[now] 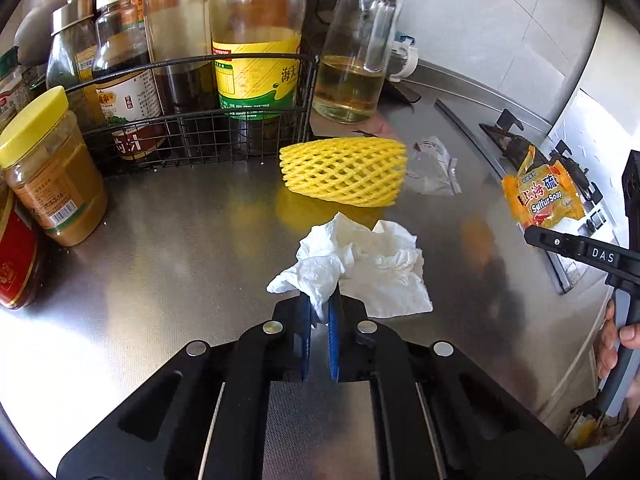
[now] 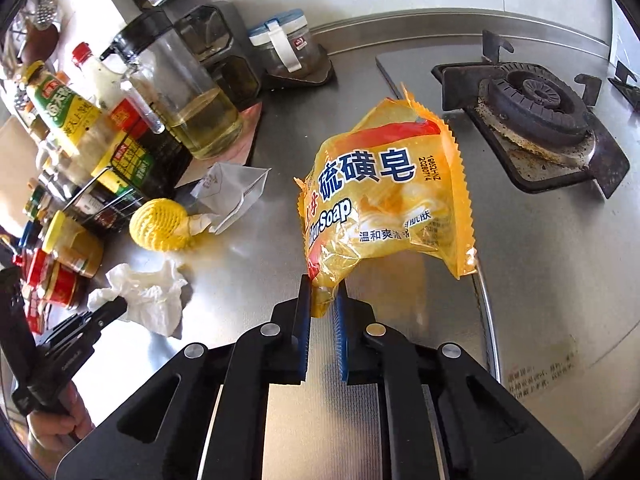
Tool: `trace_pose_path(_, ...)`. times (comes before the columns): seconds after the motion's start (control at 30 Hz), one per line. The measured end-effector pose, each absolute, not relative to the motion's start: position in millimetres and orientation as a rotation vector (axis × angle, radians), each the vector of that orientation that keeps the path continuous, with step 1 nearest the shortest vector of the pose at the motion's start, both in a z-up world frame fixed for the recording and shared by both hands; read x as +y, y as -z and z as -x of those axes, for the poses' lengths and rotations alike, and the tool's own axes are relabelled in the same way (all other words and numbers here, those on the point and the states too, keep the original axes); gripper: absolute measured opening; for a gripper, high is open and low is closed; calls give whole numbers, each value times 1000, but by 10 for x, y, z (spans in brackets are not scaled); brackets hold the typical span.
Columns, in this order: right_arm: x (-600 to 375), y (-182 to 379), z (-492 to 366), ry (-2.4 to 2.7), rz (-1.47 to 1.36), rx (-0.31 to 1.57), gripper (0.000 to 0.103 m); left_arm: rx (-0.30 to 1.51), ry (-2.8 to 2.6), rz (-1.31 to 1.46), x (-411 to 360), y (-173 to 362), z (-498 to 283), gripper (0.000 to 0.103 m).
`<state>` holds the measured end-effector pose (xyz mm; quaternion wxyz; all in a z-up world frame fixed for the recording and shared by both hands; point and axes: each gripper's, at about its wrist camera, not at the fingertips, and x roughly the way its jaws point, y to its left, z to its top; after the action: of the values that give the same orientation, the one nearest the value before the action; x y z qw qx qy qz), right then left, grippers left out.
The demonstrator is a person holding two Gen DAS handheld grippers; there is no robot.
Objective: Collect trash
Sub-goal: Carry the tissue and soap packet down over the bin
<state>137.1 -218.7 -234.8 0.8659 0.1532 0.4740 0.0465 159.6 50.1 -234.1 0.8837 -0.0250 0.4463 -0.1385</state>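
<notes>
Left gripper point(image 1: 320, 308) pinches tissue point(image 1: 360, 268) | right-wrist-only: burner point(image 2: 536, 104)

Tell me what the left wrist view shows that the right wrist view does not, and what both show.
Only the left wrist view: the left gripper shut on the tissue, seen from close up. Only the right wrist view: the gas burner, and the right gripper shut on the soap wrapper. Both show: the tissue, the wrapper, the yellow foam net, the clear wrapper, the oil jug and the steel counter.

Brushed steel counter point(image 1: 160, 248), crumpled paper tissue point(image 1: 360, 264), glossy plastic wrapper point(image 2: 384, 204)
</notes>
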Motion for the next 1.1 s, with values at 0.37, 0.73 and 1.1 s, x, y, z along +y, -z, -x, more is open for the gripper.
trace_pose_path(0.37,-2334,1880,-349,-209,-309,937,12,901,262,100,133,1963,-530,6)
trace_pose_path(0.73,-2583,1915,720,-281,-286,977,12,933,287,144,-299,2092,685,6)
trace_pose_path(1.1,-2697,3010,1231,-278,-315,1197,12,1122,272,138,-584,3026,1147,6)
